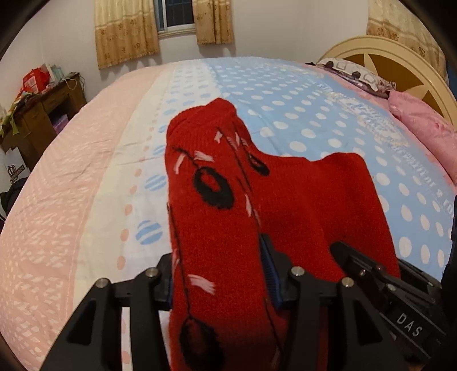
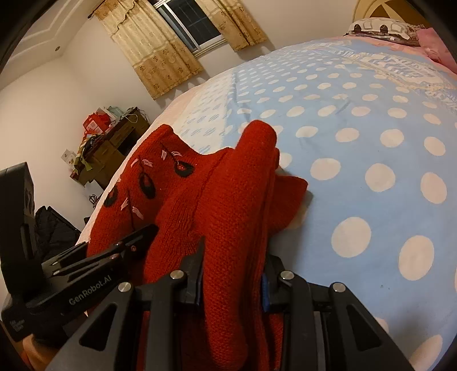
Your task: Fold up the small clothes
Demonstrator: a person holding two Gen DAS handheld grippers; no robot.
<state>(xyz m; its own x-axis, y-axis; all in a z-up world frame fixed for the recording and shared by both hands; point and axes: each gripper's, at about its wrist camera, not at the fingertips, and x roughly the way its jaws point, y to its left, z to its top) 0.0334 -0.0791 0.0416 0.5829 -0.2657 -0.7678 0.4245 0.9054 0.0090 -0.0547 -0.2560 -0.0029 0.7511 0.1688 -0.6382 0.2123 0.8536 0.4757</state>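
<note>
A small red knitted sweater [image 1: 257, 194] with black and pink embroidered cherries hangs bunched over a bed with a blue polka-dot and pink cover [image 1: 308, 114]. My left gripper [image 1: 220, 274] is shut on a thick fold of the patterned side. My right gripper [image 2: 231, 282] is shut on another fold of the sweater [image 2: 228, 199], plain red knit. In the left wrist view the right gripper [image 1: 380, 274] sits close at the lower right. In the right wrist view the left gripper [image 2: 94, 256] sits close at the lower left. The sweater's far end rests on the bed.
Pillows [image 1: 357, 75] and a pink pillow [image 1: 422, 125] lie by the cream headboard [image 1: 400, 57] at the right. A cluttered wooden desk [image 1: 40, 108] stands at the left wall. Curtains and a window [image 1: 177, 17] are at the back. The bed cover [image 2: 371, 142] stretches ahead.
</note>
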